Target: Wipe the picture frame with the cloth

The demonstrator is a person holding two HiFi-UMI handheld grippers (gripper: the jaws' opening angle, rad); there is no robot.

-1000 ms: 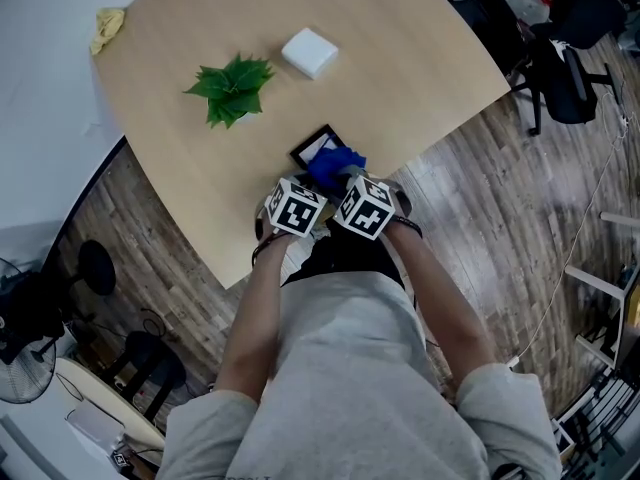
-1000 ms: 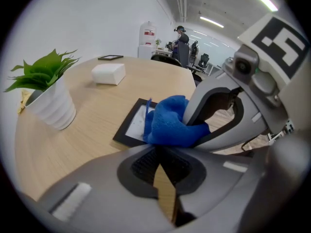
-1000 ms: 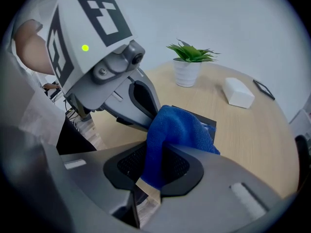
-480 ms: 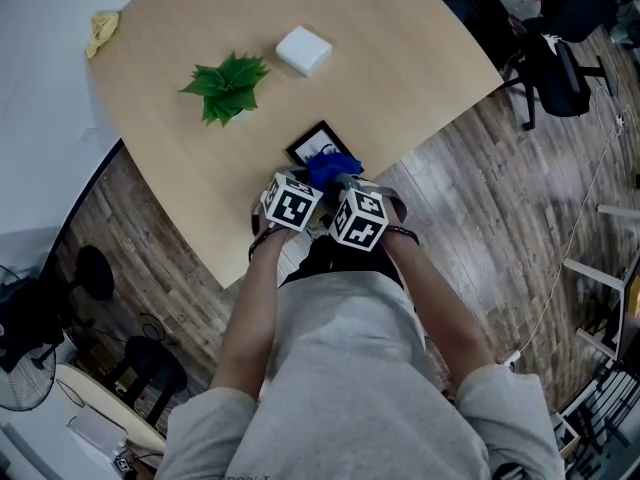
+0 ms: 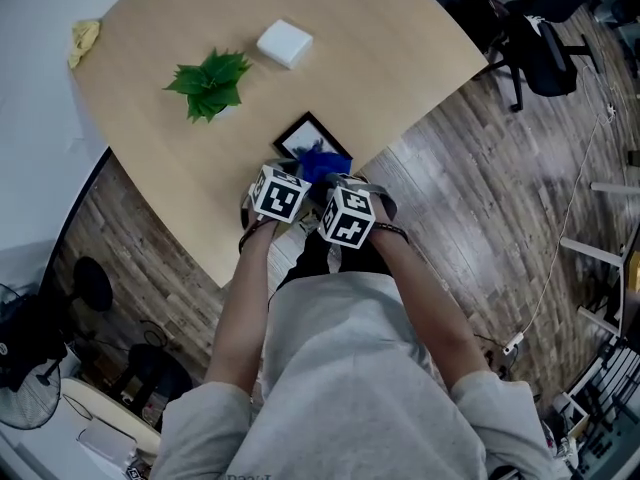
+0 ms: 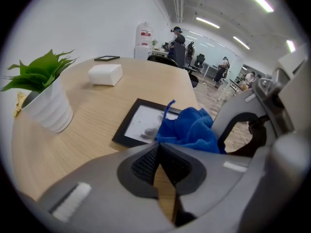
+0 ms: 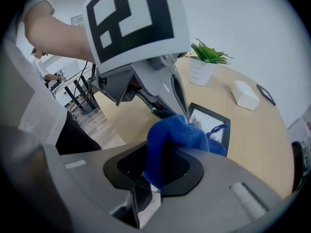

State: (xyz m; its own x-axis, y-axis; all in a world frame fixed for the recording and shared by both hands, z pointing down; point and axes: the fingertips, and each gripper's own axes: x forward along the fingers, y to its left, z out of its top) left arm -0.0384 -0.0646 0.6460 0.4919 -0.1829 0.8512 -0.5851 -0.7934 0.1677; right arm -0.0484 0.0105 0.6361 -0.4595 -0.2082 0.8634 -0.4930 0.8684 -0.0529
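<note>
Pinching a crumpled blue terry cloth (image 7: 171, 136) between its closed jaws, the right gripper (image 7: 154, 171) is holding the bunched fabric over the near corner of the black rectangular picture frame (image 6: 140, 126). The frame is lying flat on the round light-wood table (image 5: 390, 58), at 12 o'clock from both grippers in the head view. The cloth appears to be touching the frame's edge, though contact cannot be confirmed. The left gripper (image 6: 160, 166) is hovering just beside the right one at its 9 o'clock, its jaws pressed nearly together on nothing, with only a sliver of table showing between the pads. The wiping step is judged to be in hand or just beginning. The next move is calling for the cloth to be pressed flat and swept toward 12 o'clock across the pale glass, perhaps with the left gripper steadying the frame. A green leafy plant in a white ribbed pot (image 6: 46, 106) is standing at 10 o'clock from the frame. No brand, label or legible writing is showing; the marker cubes are carrying only black-and-white squares.
</note>
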